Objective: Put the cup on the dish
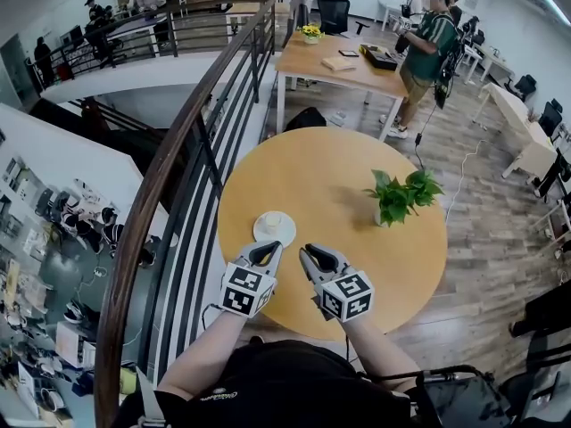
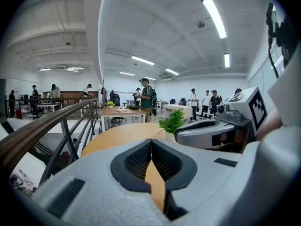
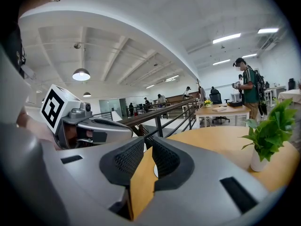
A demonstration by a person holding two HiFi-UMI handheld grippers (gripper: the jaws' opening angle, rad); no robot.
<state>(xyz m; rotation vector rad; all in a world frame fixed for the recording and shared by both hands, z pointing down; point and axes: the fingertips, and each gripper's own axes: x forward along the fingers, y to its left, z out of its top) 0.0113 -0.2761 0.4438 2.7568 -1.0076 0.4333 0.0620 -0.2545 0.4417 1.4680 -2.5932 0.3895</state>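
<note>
Where the round wooden table (image 1: 357, 266) bears the set, items stand as follows.

- White dish (image 1: 287, 234): just ahead of the left gripper (image 1: 270, 251).
- Pale cup (image 1: 268, 224): apparently seated on that dish, though small in view.
- Left gripper: jaws pressed together, empty.
- Right gripper (image 1: 309, 252): jaws pressed together, empty, with the dish ahead to its left.
- Hazard: the closed left tips lie near the rim, so a forward drift could shove the dish or topple the cup.
- Potted plant (image 1: 397, 196): well off to the right gripper's right.
</note>
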